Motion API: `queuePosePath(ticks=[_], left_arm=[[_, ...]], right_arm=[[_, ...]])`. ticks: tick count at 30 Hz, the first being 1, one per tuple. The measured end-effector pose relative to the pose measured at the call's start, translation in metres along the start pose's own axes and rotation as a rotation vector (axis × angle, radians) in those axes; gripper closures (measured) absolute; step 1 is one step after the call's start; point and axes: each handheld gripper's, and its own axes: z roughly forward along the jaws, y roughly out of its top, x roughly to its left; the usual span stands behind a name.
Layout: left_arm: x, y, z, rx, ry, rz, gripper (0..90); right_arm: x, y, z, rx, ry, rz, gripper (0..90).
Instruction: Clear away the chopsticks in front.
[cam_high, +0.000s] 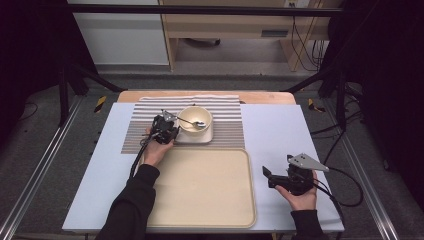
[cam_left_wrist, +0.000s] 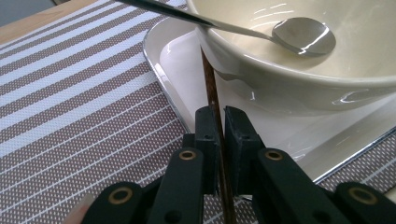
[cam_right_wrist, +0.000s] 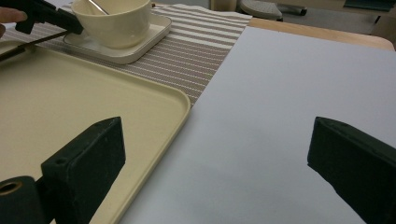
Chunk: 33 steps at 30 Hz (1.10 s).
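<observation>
A cream bowl (cam_high: 195, 119) with a metal spoon (cam_high: 194, 123) in it stands on a white square plate (cam_high: 196, 137) on a striped placemat (cam_high: 135, 131). My left gripper (cam_high: 169, 131) is at the bowl's left side, shut on a thin brown chopstick (cam_left_wrist: 211, 88) that runs up between the pads to the bowl (cam_left_wrist: 289, 88) and plate (cam_left_wrist: 177, 60). The spoon (cam_left_wrist: 303, 37) rests with its handle over the rim. My right gripper (cam_high: 270, 177) rests open on the pale table right of the tray, its jaws wide with nothing between them (cam_right_wrist: 217, 149).
A large cream tray (cam_high: 200, 192) lies in front of the plate, between my two hands; its rounded corner (cam_right_wrist: 180, 100) is just left of my right gripper. Beyond the placemat (cam_right_wrist: 205, 32) runs the table's wooden far edge (cam_high: 260, 96).
</observation>
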Motion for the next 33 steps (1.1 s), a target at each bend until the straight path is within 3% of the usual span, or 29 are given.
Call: queuePosePath(ticks=[15,22,33], left_arm=[[0.004,-0.003,-0.011,-0.002,-0.003,-0.05,85.1],[0.01,-0.008,-0.024,-0.018,-0.013,-0.048,85.2],[0.022,-0.017,-0.048,-0.053,0.005,-0.075,85.2]], right_arm=[[0.0,0.0,0.001,0.004,-0.001,-0.005,4.4],[0.001,0.0,0.001,0.005,0.0,-0.005,4.4],[0.001,-0.001,0.001,0.007,0.001,-0.006,4.3]])
